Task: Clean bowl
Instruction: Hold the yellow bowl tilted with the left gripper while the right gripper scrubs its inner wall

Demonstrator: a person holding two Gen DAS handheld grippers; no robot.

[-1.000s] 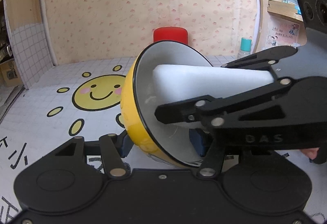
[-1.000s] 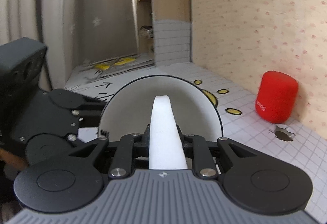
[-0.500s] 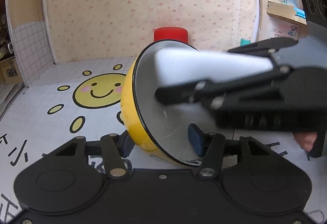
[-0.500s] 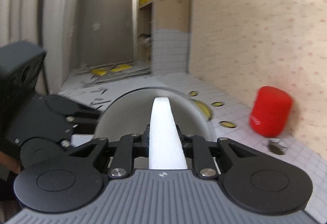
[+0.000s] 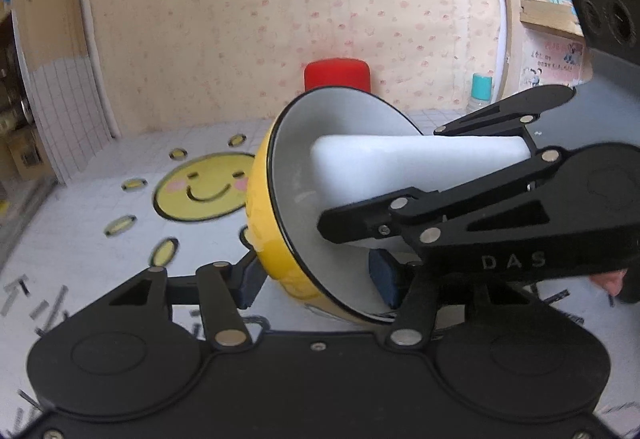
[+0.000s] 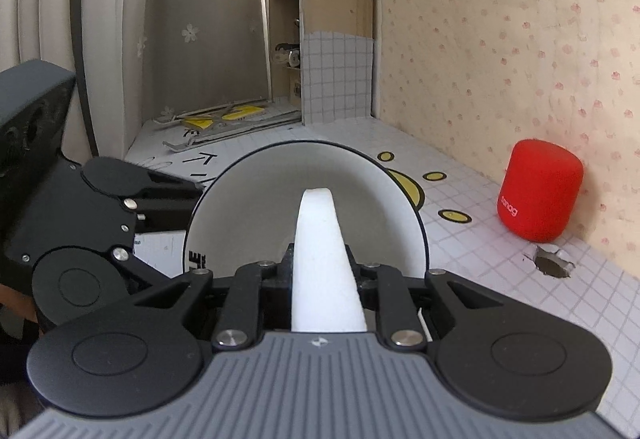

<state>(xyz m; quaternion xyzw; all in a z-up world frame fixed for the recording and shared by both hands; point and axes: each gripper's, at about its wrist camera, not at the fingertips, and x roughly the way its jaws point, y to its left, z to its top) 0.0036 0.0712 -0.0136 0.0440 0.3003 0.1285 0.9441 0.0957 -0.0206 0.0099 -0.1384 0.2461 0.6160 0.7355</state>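
Note:
A bowl (image 5: 264,223), yellow outside and white inside (image 6: 248,223), is tipped on its side above the table. My left gripper (image 5: 316,281) is shut on its lower rim, one blue pad (image 5: 384,281) inside and the other outside. My right gripper (image 5: 380,177) reaches in from the right, shut on a white sponge (image 5: 400,163). The sponge's end rests against the bowl's inner wall. In the right wrist view the sponge (image 6: 320,239) stands edge-on in my right gripper (image 6: 320,267) and points into the bowl, with my left gripper (image 6: 180,235) at the bowl's left rim.
A red cylindrical speaker (image 6: 538,195) stands by the papered wall, with a ragged hole (image 6: 552,265) in the tabletop beside it. A smiling sun (image 5: 200,191) is drawn on the gridded table. A teal-capped bottle (image 5: 480,91) stands at the back right. A person's fingertip (image 5: 608,279) shows behind the right gripper.
The sponge swept up toward the bowl's upper rim half a second ago and has come back down to the middle of the inside. The bowl stays tilted in my left gripper.

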